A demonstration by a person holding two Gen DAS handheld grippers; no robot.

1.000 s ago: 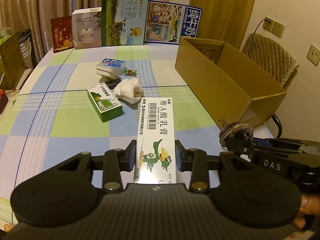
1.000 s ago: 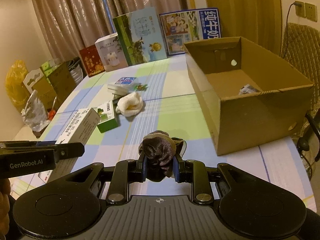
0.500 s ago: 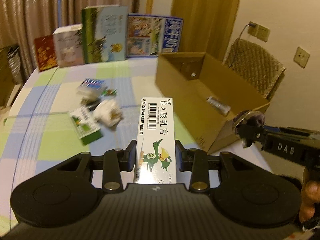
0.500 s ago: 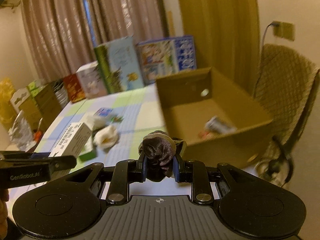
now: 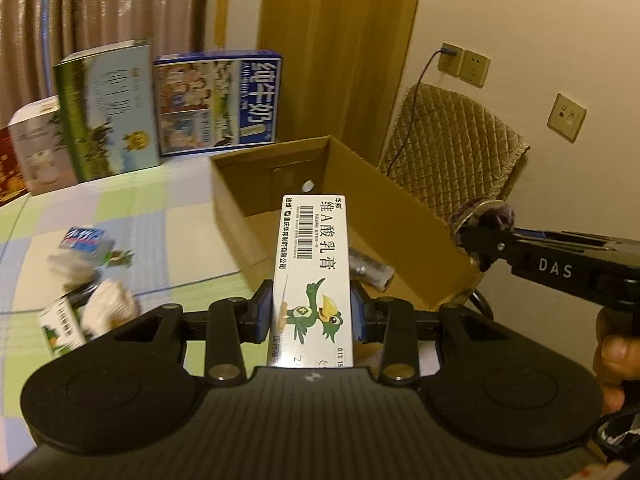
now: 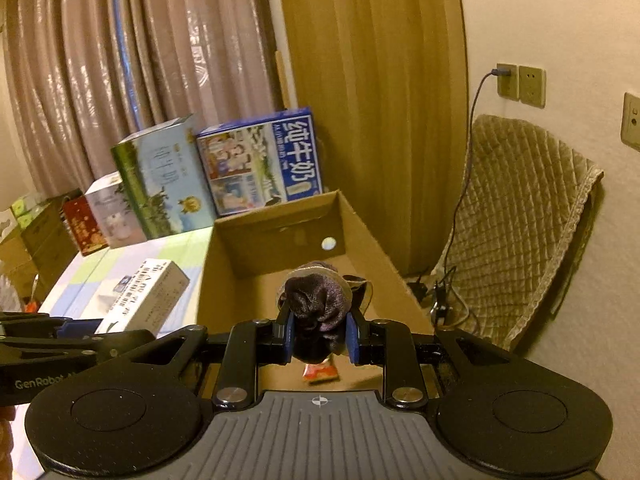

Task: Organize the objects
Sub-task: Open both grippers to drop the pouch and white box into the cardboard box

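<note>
Both grippers have been carried from above the table to the cardboard box: the ointment carton is now held over its open interior, and the dark sock has been brought above its floor

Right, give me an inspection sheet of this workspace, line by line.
Surface: table under a checked green, blue and white cloth.
Job's things: white ointment carton and dark rolled sock, both held over the open cardboard box; a silvery packet and a small red-orange packet lie in the box.
Clutter: small boxes and a pale bundle on the cloth, blurred; milk cartons stand along the far edge.
Grippers: left gripper shut on the carton; right gripper shut on the sock.
Cables: one cable runs from a wall socket down behind the chair.
Surroundings: curtains, padded chair, wall sockets.
</note>
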